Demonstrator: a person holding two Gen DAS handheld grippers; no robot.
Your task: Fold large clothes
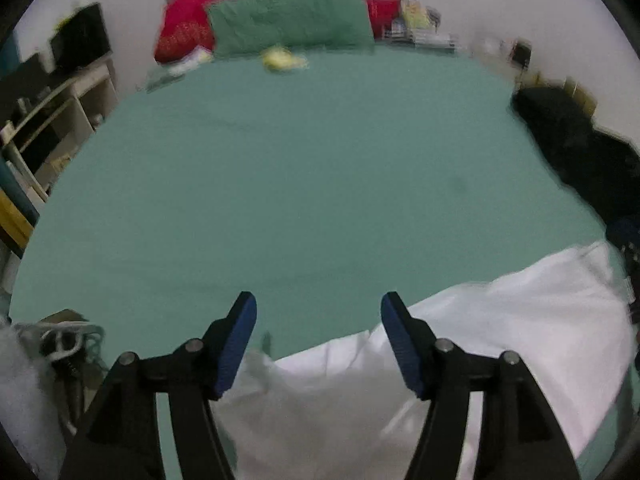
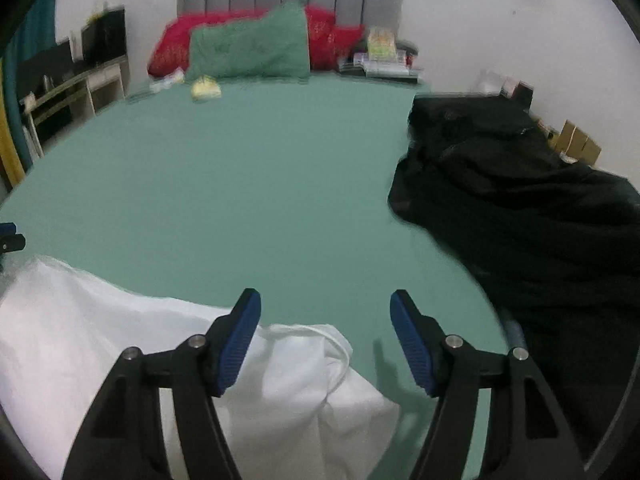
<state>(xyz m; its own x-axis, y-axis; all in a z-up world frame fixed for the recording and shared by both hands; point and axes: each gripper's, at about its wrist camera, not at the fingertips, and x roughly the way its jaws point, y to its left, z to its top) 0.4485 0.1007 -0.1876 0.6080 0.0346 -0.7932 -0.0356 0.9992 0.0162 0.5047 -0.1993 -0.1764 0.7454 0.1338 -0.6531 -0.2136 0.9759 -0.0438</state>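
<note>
1. Both claws stand apart with nothing between the pads: your left claw (image 1: 319,312) hangs over the near edge of the bed (image 1: 304,168), and your right claw (image 2: 325,310) does the same further to the right. Neither is touching cloth.

2. The white garment (image 1: 500,320) lies in a soft heap at the near edge of the green sheet, between the two claws. In the right wrist view the same white garment (image 2: 120,340) spreads off to the left, with a rounded seam or opening just below the left finger.

3. A black garment (image 2: 520,208) lies bunched along the right side of the bed, well apart from the white one. Leave it until the white piece is done.

4. The step in hand looks like a fresh grasp for the next fold. The pictures are blurred, so I cannot tell which edge is hem or shoulder; find that out before you commit.

5. Pick two matching corners on one edge, one per claw. Come down with the pads straddling the edge, so that you pinch the garment's layers and not the sheet beneath.

6. Squeeze both claws at the same time, lift just clear of the bed, and carry the edge across the open green area ahead, where there is plenty of room.

7. Keep the edge taut between the claws as you lay it down; slack is likely to leave wrinkles in the fold.
</note>
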